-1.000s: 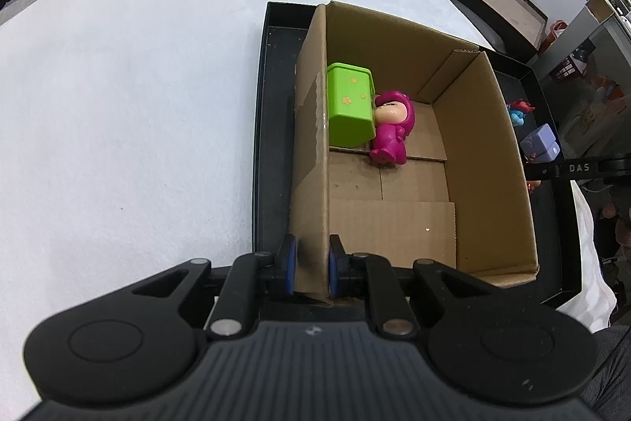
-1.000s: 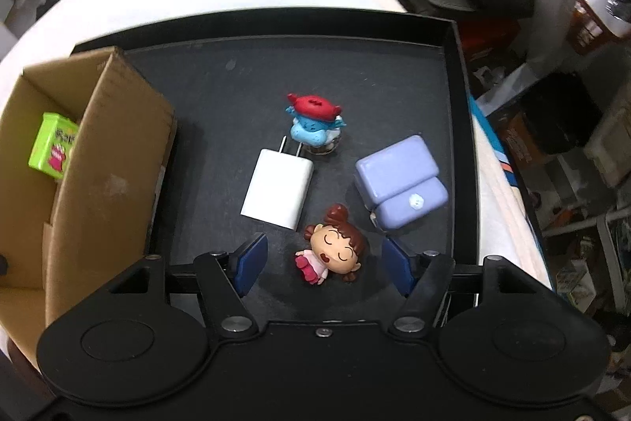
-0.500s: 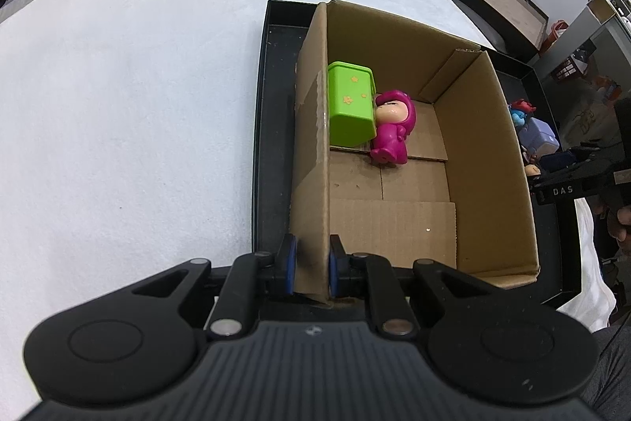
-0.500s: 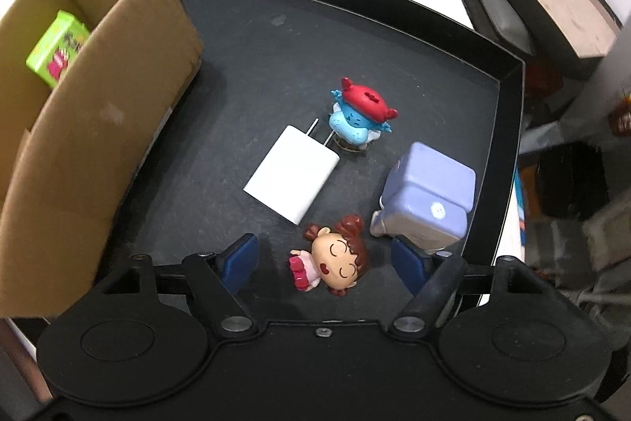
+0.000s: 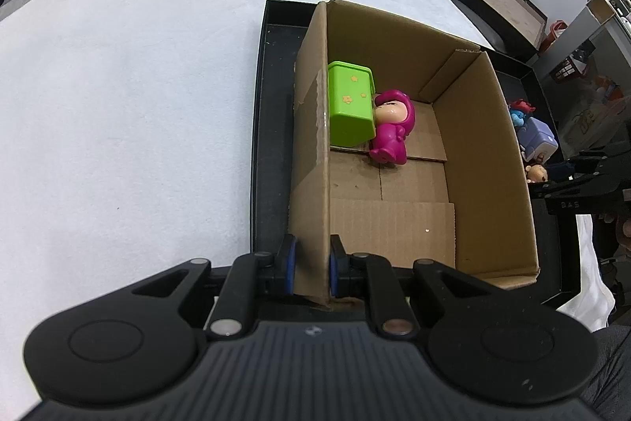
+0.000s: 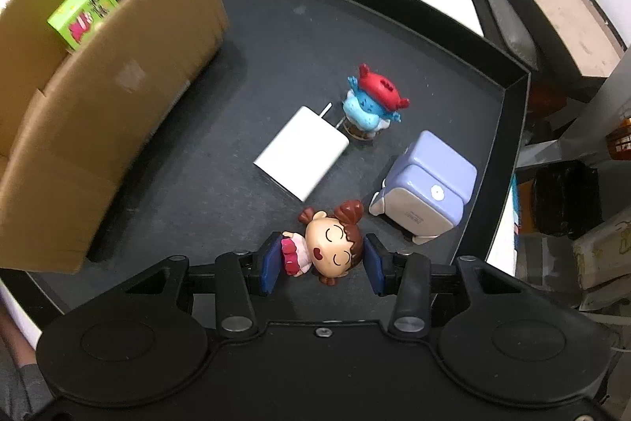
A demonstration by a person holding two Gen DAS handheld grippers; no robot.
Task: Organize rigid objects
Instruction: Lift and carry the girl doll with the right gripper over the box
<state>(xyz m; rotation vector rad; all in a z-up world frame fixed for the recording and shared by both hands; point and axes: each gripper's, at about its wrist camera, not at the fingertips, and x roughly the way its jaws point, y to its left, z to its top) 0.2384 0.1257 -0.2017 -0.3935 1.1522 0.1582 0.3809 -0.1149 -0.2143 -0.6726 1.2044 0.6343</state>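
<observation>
The left gripper [image 5: 309, 269] is clenched on the near wall of the open brown cardboard box [image 5: 485, 160], most likely to keep the box from sliding while toys go in; the box stands in the wide black tray [image 6: 508, 113], which sits on the white worktop [image 5: 138, 85]; inside the box a bright green plastic box [image 5: 349, 107] leans by the left wall, and a small doll in a pink suit [image 5: 390, 133] lies touching it.

The right gripper [image 6: 321, 263] points down over the tray; its jaws have just been closing around the little doll with brown hair buns and a pink skirt [image 6: 325, 247], which lies on its back between them; the pads sit right at its skirt and head, so it looks grasped and ready to lift.

A white flat charger block [image 6: 301, 158], a blue figure with a red hat [image 6: 370, 103] and a pale purple boxy toy [image 6: 426, 188] wait on the tray, near each other.
</observation>
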